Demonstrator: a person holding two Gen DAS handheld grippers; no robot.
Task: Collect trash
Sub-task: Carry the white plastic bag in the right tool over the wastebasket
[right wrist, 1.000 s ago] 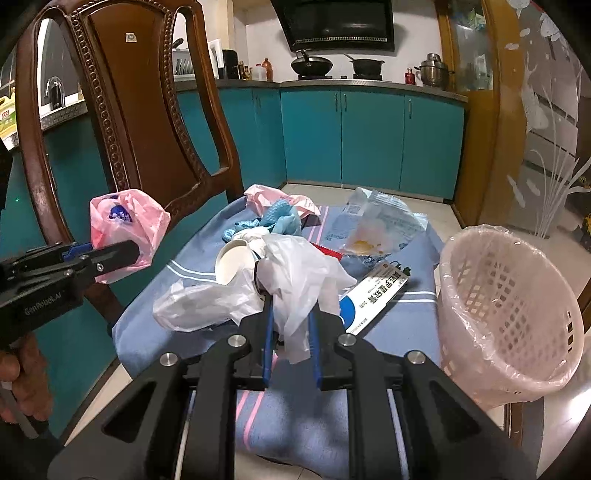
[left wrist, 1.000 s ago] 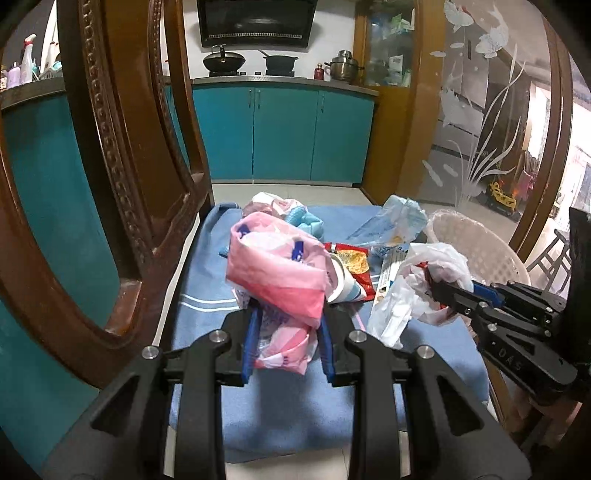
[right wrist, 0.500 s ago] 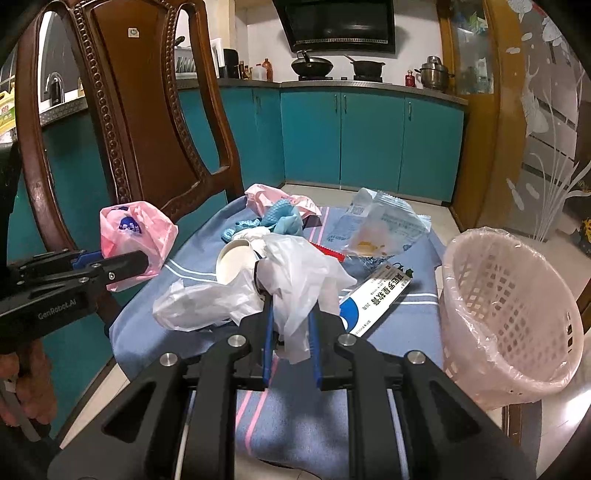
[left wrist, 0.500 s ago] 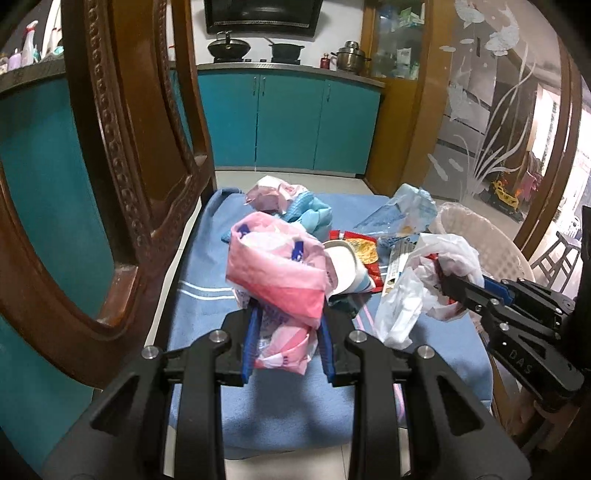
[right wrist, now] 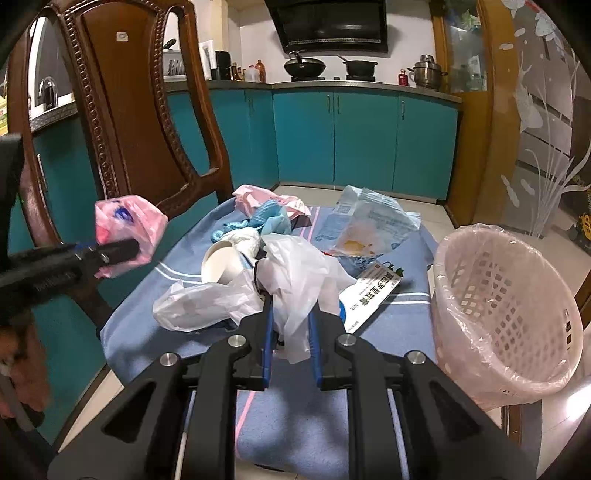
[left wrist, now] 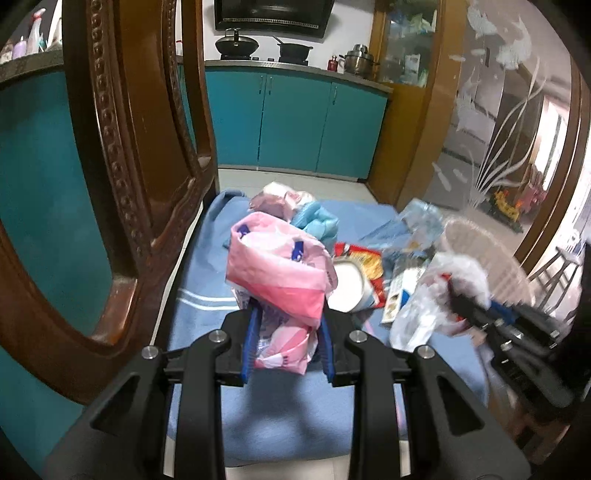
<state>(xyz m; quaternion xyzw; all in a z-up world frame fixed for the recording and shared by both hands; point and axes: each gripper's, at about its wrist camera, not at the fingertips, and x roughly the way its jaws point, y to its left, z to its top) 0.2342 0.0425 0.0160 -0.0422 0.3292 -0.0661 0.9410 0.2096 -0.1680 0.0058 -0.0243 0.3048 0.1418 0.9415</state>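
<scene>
Two hand-held grippers clamped on trash, left hand-held gripper pinching pink bag, right hand-held gripper pinching white bag

I see teal cabinets under a grey counter, a dark range hood above, pale tiled floor, a carved wooden chair back, frosted etched glass door at right.

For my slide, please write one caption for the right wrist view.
Right gripper clamps a white plastic bag beside the lined basket.
</scene>
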